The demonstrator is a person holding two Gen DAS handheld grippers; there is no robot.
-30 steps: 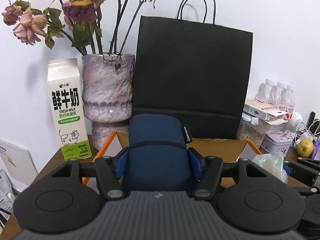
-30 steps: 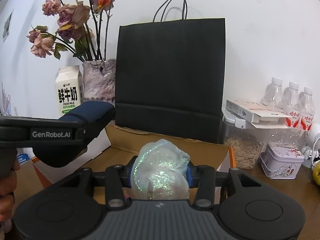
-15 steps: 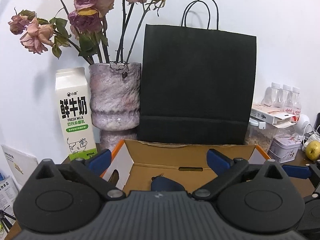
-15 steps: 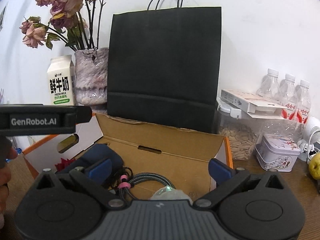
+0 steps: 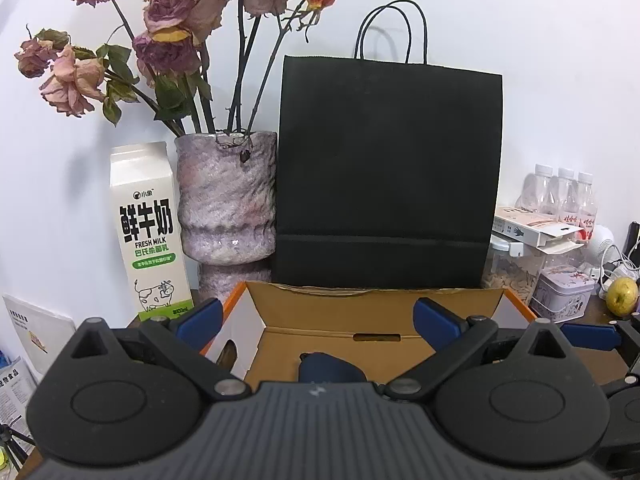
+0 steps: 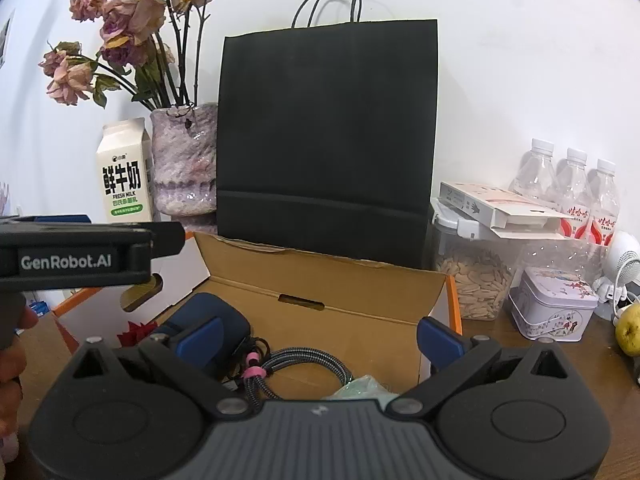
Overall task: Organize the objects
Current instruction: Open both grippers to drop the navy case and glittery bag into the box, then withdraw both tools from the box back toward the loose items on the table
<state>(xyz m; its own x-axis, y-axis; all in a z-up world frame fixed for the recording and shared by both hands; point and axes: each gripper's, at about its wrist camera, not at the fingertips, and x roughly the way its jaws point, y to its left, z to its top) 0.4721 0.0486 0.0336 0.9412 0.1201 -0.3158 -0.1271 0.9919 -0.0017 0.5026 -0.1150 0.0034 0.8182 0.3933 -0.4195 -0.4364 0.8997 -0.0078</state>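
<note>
An open cardboard box (image 5: 340, 318) (image 6: 360, 284) with orange edges stands in front of me. Inside it lies a dark blue pouch (image 5: 330, 368) (image 6: 208, 316), a coiled braided cable (image 6: 296, 364) and a glittery translucent bag (image 6: 362, 388), the bag mostly hidden behind my right gripper's body. My left gripper (image 5: 316, 316) hangs above the box with its jaws wide open and nothing between them. My right gripper (image 6: 318, 334) is likewise open and empty over the box. The left gripper's body (image 6: 80, 258) shows at the left of the right wrist view.
A black paper bag (image 5: 388, 176) stands behind the box, with a vase of dried roses (image 5: 226, 200) and a milk carton (image 5: 148, 232) to its left. At the right are a seed jar (image 6: 472, 276), a tin (image 6: 554, 304), water bottles (image 6: 572, 188) and a green fruit (image 5: 622, 296).
Both grippers opened. The blue pouch left the left jaws and the glittery bag left the right jaws; both now lie in the box.
</note>
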